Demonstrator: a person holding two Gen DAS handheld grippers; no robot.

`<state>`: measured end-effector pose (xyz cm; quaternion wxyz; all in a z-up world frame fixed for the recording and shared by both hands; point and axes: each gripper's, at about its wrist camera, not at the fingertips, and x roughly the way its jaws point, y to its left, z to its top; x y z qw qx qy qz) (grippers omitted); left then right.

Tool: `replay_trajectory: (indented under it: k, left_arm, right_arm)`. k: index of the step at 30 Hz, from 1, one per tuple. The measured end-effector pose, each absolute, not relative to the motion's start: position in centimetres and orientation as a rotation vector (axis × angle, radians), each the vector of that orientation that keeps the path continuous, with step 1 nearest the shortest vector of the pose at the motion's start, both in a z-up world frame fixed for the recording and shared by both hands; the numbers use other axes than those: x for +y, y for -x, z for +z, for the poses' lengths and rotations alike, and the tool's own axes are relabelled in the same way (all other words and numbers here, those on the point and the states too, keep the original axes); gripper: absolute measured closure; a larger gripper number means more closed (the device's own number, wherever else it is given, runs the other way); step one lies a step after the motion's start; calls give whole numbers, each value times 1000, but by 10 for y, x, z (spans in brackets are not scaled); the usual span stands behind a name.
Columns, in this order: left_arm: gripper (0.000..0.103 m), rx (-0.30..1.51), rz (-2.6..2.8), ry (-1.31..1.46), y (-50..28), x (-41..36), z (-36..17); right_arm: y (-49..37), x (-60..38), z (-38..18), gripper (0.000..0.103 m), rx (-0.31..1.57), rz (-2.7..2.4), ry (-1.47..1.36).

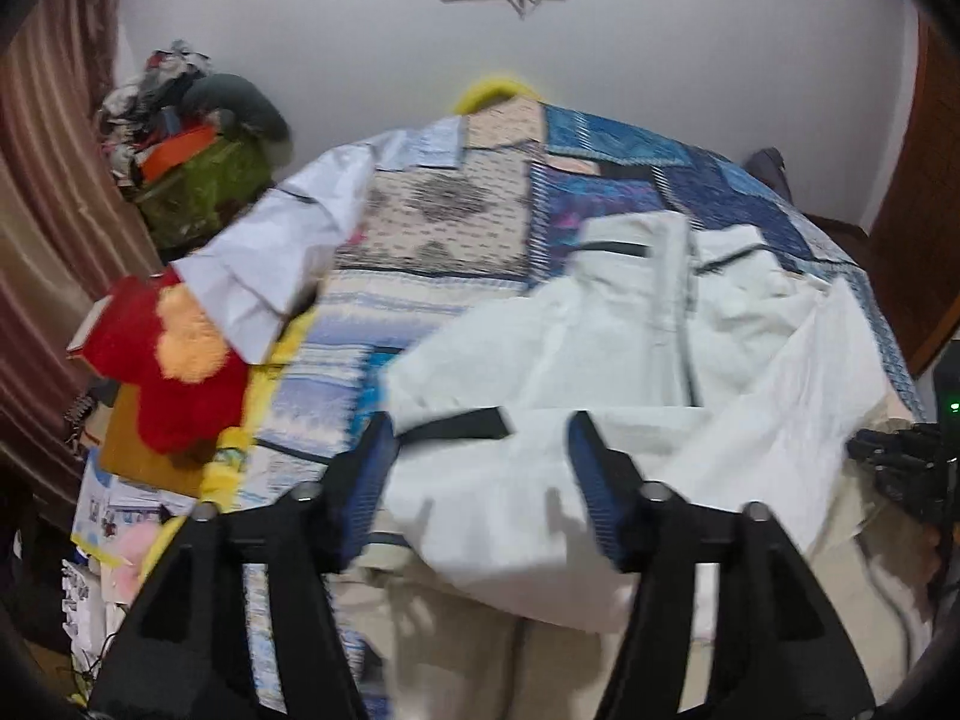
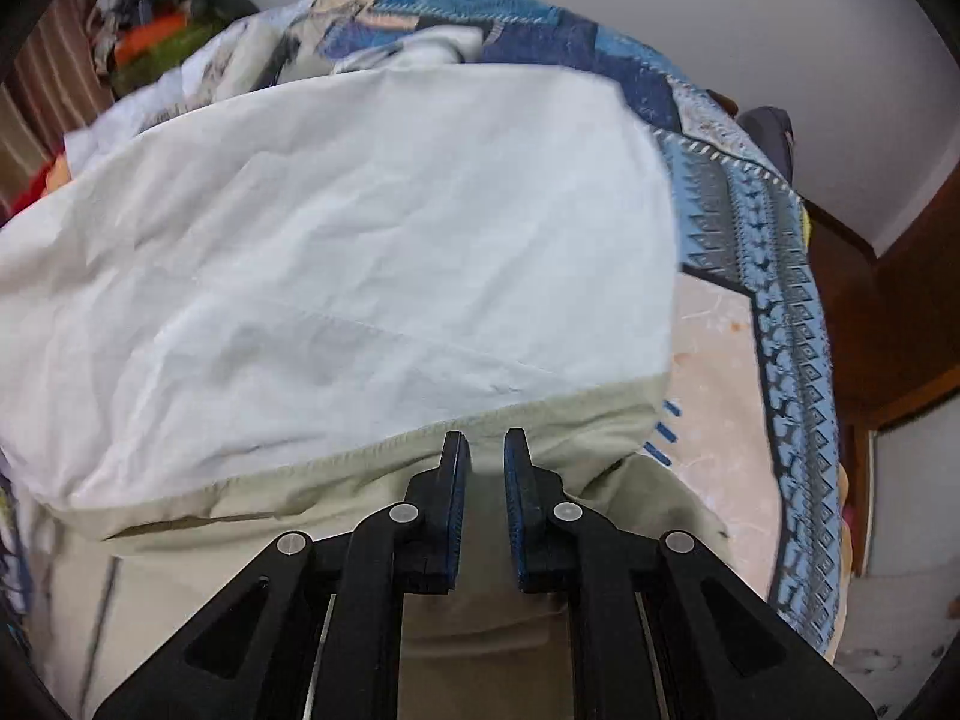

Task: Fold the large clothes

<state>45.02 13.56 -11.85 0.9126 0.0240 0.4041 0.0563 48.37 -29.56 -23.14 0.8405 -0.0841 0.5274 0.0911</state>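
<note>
On the bed (image 1: pixel 456 312), in the left wrist view, the big white garment (image 1: pixel 630 348) lies spread across the patchwork cover from about 6 o'clock out to 3 o'clock, with a dark strap or trim right at the near edge. The left gripper (image 1: pixel 480 468) stands wide open over that near edge, nothing pinched between its blue pads (image 1: pixel 591 480). Risk here, I'd say: if it closes where it is, it could grab only the top layer or the strap and drag the whole thing crooked. A second white piece (image 1: pixel 270 252) sits at 10 o'clock next to a red plush toy (image 1: pixel 162 360), close enough to the bed edge that a sloppy pull could knock stuff off.

In the right wrist view, the white garment fills the frame from 9 to 1 o'clock, its beige hem (image 2: pixel 480 438) just ahead of the right gripper (image 2: pixel 487 450). Fingers there are nearly shut, a narrow gap showing, and I can't tell for sure whether a thin bit of hem is caught in it. If it's only barely nipped, the cloth could slip out mid-fold and the crease goes lopsided.
</note>
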Motion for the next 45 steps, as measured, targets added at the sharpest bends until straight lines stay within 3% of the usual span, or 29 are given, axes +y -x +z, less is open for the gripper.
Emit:
replay_trajectory:
  k: [3,10,17,25,34,39,45]
  left_arm:
    - [21,801,140,-33,-437,170,-122]
    - [21,875,162,22,-412,239,-168]
    - [21,942,9,-129,-405,204,-214]
    - [14,846,-31,-234,-468,151,-194]
    - [14,964,-33,-70,-567,132,-209]
    - [17,915,-75,80,-541,153,-190]
    - [16,842,11,26,-482,200,-149]
  right_arm:
    - [-485,-295,-233,94,1113,174,173]
    - [-489,-301,-235,94,1124,161,99]
    - [-488,-293,-239,94,1094,129,132]
    - [-486,-289,-238,94,1087,109,134]
    - [-485,-299,-240,94,1057,157,97]
    - [-486,-304,-241,94,1047,189,86]
    - [-487,-310,-241,94,1043,215,45]
